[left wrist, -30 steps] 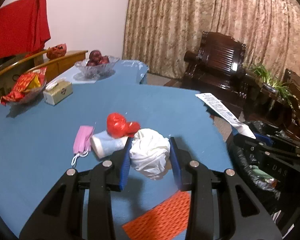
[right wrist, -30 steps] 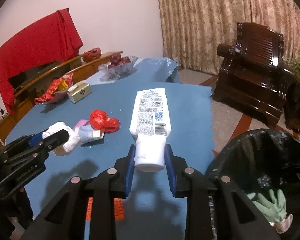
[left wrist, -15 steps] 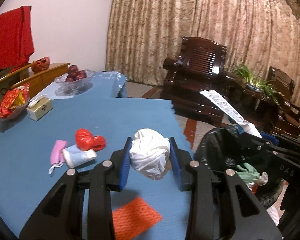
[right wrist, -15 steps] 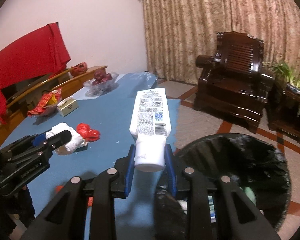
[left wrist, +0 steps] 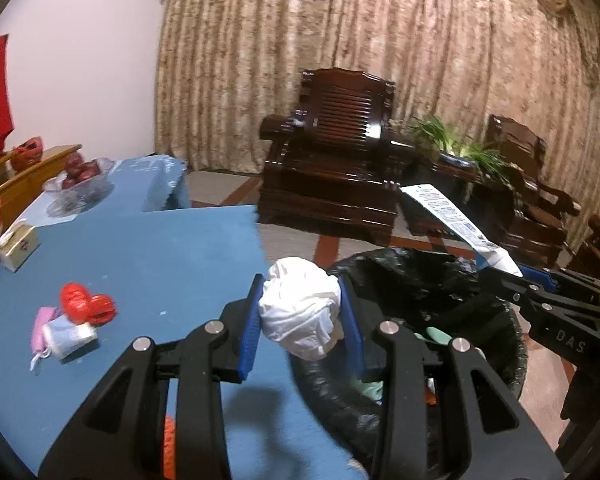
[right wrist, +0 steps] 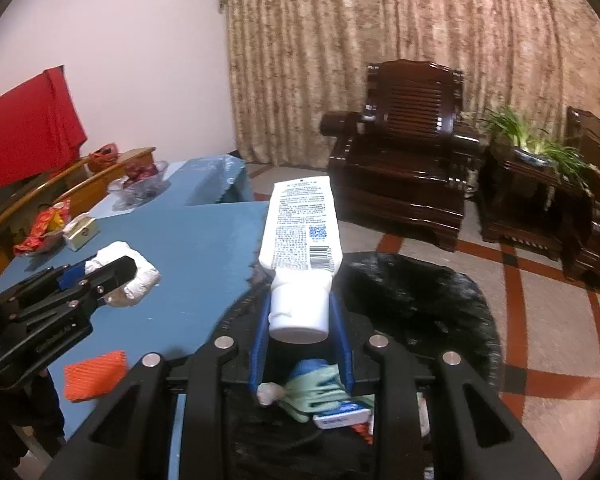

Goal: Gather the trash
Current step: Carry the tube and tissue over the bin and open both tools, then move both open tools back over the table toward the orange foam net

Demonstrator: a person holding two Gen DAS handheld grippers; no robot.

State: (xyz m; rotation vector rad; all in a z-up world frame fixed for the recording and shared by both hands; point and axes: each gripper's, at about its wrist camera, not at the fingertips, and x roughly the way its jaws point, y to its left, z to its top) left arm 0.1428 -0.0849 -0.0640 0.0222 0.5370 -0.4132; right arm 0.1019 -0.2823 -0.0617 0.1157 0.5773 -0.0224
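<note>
My left gripper (left wrist: 300,316) is shut on a crumpled white wad (left wrist: 300,312) and holds it at the table edge, by the rim of the black-lined trash bin (left wrist: 420,280). My right gripper (right wrist: 300,316) is shut on a white tube (right wrist: 300,248) by its cap end, held over the bin (right wrist: 420,300). The bin holds a green glove (right wrist: 320,392) and other scraps. On the blue table (left wrist: 160,248) lie a red crumpled wrapper (left wrist: 86,304), a pink mask (left wrist: 42,324), a small white roll (left wrist: 70,336) and an orange mesh piece (right wrist: 94,374).
A tissue box (left wrist: 18,246), a glass bowl of fruit (left wrist: 80,174) and a snack tray stand at the table's far left. Dark wooden armchairs (left wrist: 340,168) and a potted plant (left wrist: 460,148) stand behind the bin, before a curtain.
Both grippers have swung right, from over the table toward the bin, each with its load. The right gripper now hangs over the bin's opening; the left has reached the table edge.
</note>
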